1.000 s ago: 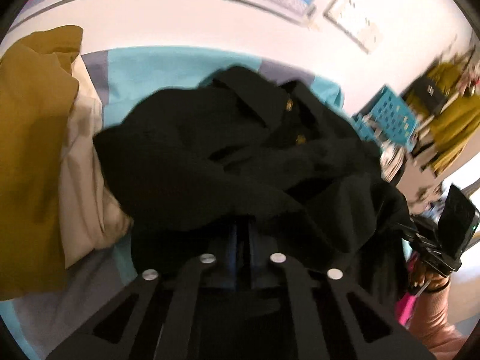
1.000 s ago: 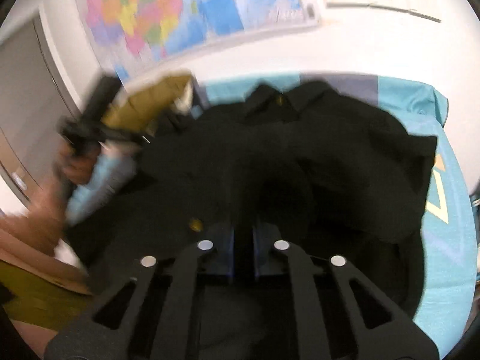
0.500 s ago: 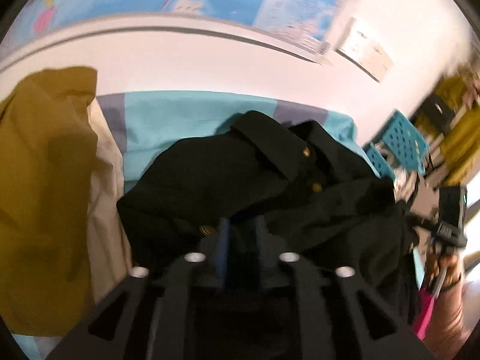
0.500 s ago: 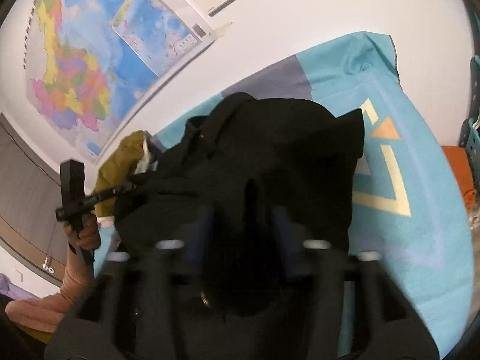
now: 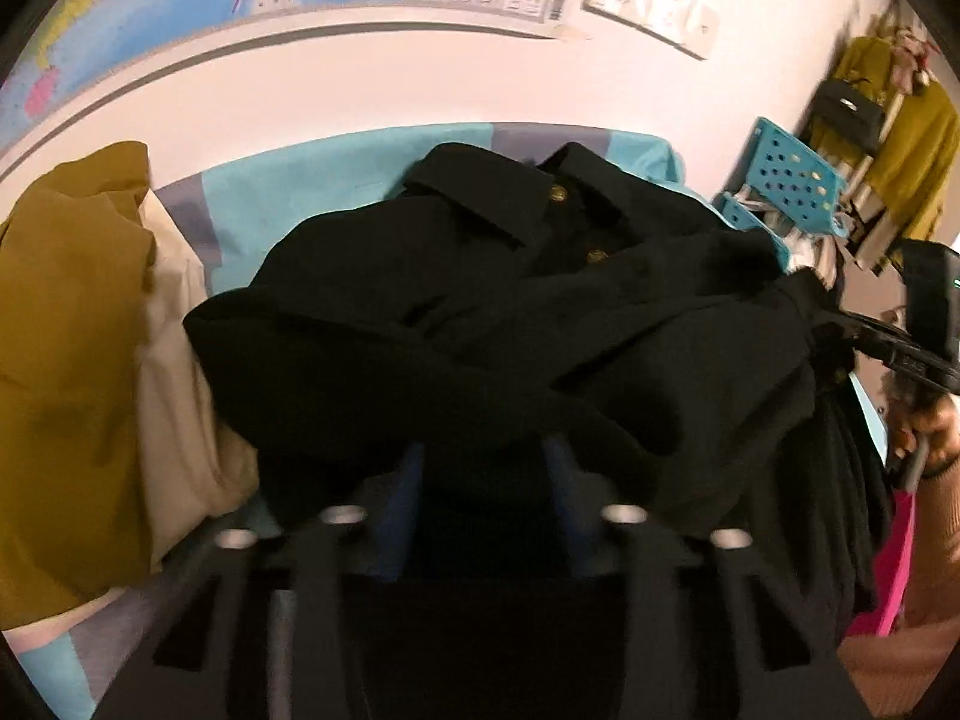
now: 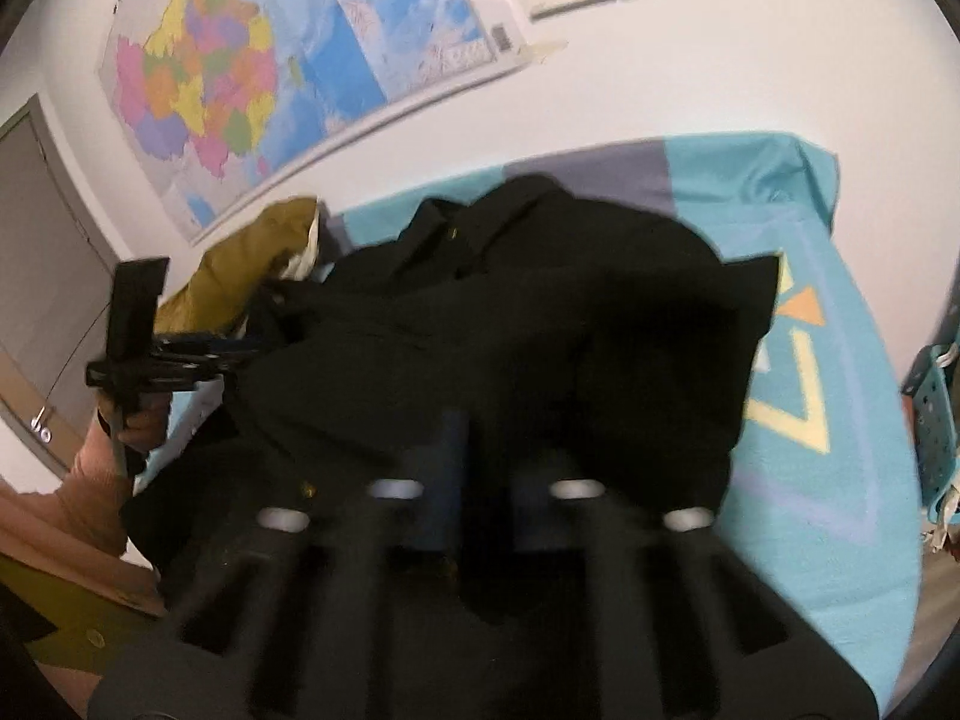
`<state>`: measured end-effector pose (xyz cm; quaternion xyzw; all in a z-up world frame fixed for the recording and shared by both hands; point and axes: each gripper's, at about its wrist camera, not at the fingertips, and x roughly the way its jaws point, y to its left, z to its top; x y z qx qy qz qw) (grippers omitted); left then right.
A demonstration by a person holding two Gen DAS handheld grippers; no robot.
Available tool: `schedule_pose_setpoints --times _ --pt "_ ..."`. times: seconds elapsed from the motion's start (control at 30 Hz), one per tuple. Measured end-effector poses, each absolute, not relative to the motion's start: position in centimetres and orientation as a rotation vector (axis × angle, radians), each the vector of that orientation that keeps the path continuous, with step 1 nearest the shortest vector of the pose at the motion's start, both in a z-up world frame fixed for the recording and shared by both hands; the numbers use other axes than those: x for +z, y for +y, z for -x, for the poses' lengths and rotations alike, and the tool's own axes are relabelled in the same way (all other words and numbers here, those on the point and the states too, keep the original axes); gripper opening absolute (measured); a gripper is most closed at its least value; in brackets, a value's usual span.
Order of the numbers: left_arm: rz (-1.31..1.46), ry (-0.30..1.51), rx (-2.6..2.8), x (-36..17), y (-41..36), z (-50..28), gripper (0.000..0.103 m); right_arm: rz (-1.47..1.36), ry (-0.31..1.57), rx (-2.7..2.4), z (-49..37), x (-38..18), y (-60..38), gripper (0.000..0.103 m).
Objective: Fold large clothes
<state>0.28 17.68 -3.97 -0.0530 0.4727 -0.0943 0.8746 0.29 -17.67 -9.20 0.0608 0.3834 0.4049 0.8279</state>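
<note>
Both grippers, left gripper [image 5: 486,480] and right gripper [image 6: 480,474], fingers pinching the black coat [image 5: 480,312], are carrying its hem toward the collar at twelve o'clock; next comes laying it flat.

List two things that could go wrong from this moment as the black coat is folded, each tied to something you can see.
1. The black coat lies bunched, folds crossing; pressing it down now may lock in creases.
2. The mustard garment and cream cloth sit right beside the coat's edge, so a sweep by the left gripper could drag them in.
</note>
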Motion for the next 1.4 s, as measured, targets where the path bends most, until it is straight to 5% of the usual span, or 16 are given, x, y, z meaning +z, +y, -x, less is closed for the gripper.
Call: schedule_pose_setpoints --times 0.07,0.33,0.4,0.47,0.5,0.57,0.63,0.67,0.7,0.73,0.77,0.83,1.03,1.2,1.4 --pt "0.151 0.975 -0.191 -3.5 18.1 -1.6 0.002 -0.228 0.791 0.898 -0.7 -7.9 -18.7 0.003" --pt "0.237 0.931 -0.042 -2.4 19.8 -6.1 0.001 -0.478 0.817 0.853 -6.0 -8.0 -21.4 0.003" --pt "0.209 0.956 0.008 -3.2 19.8 -6.7 0.001 -0.459 0.866 0.814 -6.8 -9.3 -20.7 0.012" --pt "0.204 0.975 0.027 -3.8 20.1 -6.9 0.002 -0.46 0.896 0.795 -7.0 -10.3 -20.6 0.05" --pt "0.206 0.976 0.041 -4.0 20.3 -6.7 0.002 -0.471 0.888 0.793 -6.8 -10.4 -20.7 0.06" --pt "0.194 0.933 0.06 -3.2 20.5 -5.5 0.003 -0.452 0.855 0.798 -6.0 -10.2 -21.0 0.068" --pt "0.097 0.844 0.045 -1.4 19.7 -3.3 0.027 -0.409 0.845 0.817 -5.4 -9.9 -20.7 0.071" --pt "0.069 0.812 0.047 -0.7 19.5 -2.3 0.04 -0.364 0.843 0.817 -5.0 -9.8 -20.4 0.071" --pt "0.056 0.783 0.036 0.0 19.3 -1.2 0.041 -0.317 0.844 0.805 -4.8 -9.8 -19.9 0.07" --pt "0.059 0.776 0.007 0.4 19.2 -0.7 0.041 -0.275 0.852 0.803 -4.7 -10.0 -19.3 0.057" --pt "0.073 0.785 -0.03 0.5 19.1 -0.3 0.041 -0.258 0.858 0.816 -4.8 -10.2 -18.9 0.025" --pt "0.099 0.841 -0.118 -0.3 18.2 0.2 0.039 -0.224 0.854 0.799 -4.9 -10.3 -18.2 0.009" --pt "-0.055 0.908 -0.179 -2.9 14.5 0.4 0.038 -0.257 0.717 0.729 -5.8 -7.8 -19.0 0.007" --pt "-0.029 0.974 -0.02 -4.5 15.8 -4.1 0.031 -0.191 0.791 0.641 -8.3 -10.0 -17.3 0.008" --pt "-0.05 0.973 0.014 -5.2 15.9 -5.1 0.028 -0.123 0.763 0.536 -6.8 -9.8 -17.3 0.032"
